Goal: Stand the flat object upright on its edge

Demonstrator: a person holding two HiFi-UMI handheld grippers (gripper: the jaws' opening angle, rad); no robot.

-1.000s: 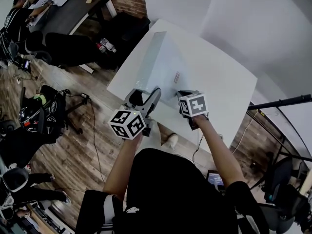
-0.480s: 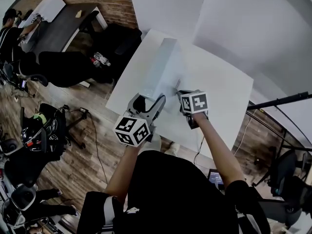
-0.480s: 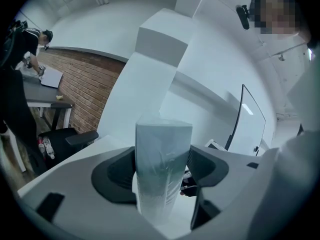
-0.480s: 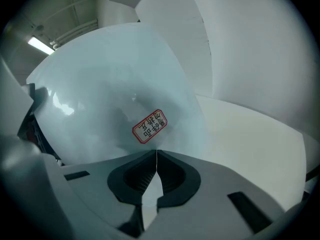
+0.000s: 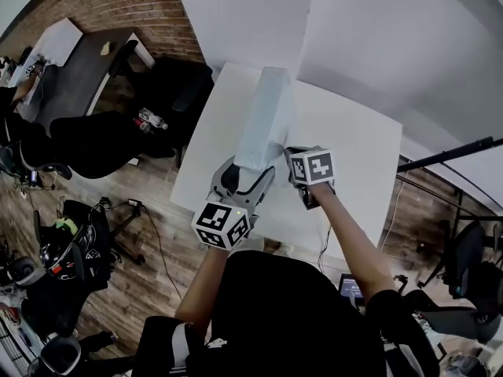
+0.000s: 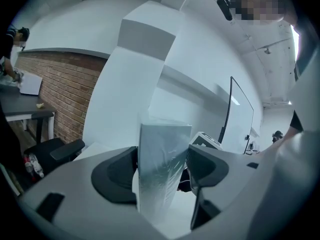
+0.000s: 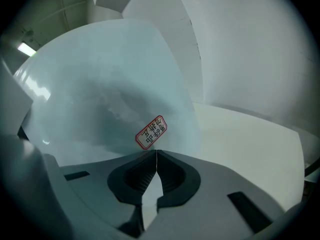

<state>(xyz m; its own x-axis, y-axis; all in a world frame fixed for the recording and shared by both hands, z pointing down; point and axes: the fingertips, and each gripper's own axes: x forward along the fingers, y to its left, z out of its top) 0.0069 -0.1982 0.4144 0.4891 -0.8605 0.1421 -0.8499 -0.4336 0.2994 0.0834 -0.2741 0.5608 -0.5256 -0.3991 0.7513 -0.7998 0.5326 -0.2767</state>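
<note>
Balance is deciding this: the flat white plastic-wrapped box (image 5: 263, 120) is standing close to upright on the white worktop (image 5: 354, 148), long axis rising away from both hands. Left tool (image 5: 247, 171) is pinching its near edge across the thickness; right tool (image 5: 288, 151), pressed together, is nosing against the broad labelled face alongside.

A white tabletop (image 5: 357, 144) backs onto plain white wall panels (image 5: 369, 38). Off its left edge lies a wooden floor (image 5: 126, 289) (brown planks, set at an angle), with black office chairs (image 5: 169, 93), a dark desk (image 5: 78, 73) and a brick wall (image 5: 118, 6) beyond.
</note>
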